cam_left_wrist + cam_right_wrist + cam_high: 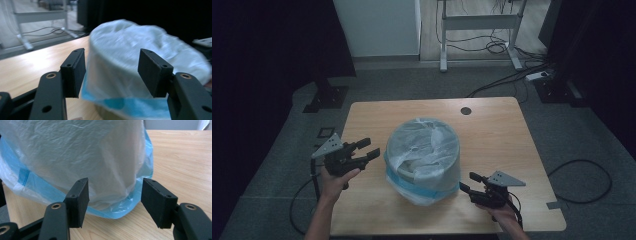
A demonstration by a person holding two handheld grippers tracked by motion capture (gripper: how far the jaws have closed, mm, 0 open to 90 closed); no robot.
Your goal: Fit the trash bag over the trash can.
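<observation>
Plastic sheeting covers a round, pale bin (424, 157) standing near the middle of a light wooden surface (492, 130): a thin, translucent white bag with a blue band (422, 187) is pulled down over the bin's outside, its blue hem bunched around the base and touching the wood. From the high view the bag sags into the bin's mouth, and crumpled folds of the same plastic lie inside; whether anything else sits in the bin cannot be told.

A person's left claw (366, 149) hangs just beside the bin's left wall, raised off the surface, its jaws spread and holding nothing. The right claw (471, 182) sits low at the bin's near right side, close to the blue hem, jaws likewise spread and empty.

The left gripper view, blurred, looks across the bin's bag-draped top rim (150, 40) from the side, with the blue band (135, 105) below and the rim framed between the two black pads (75, 72). The right gripper view looks at the base, where the blue hem (117, 211) pools on the wood grain in front of the parted pads (80, 200), which do not touch it.

Beyond the surface, the high view takes in grey carpet, trailing black cables (497, 47) and a white metal desk frame (479, 22).
</observation>
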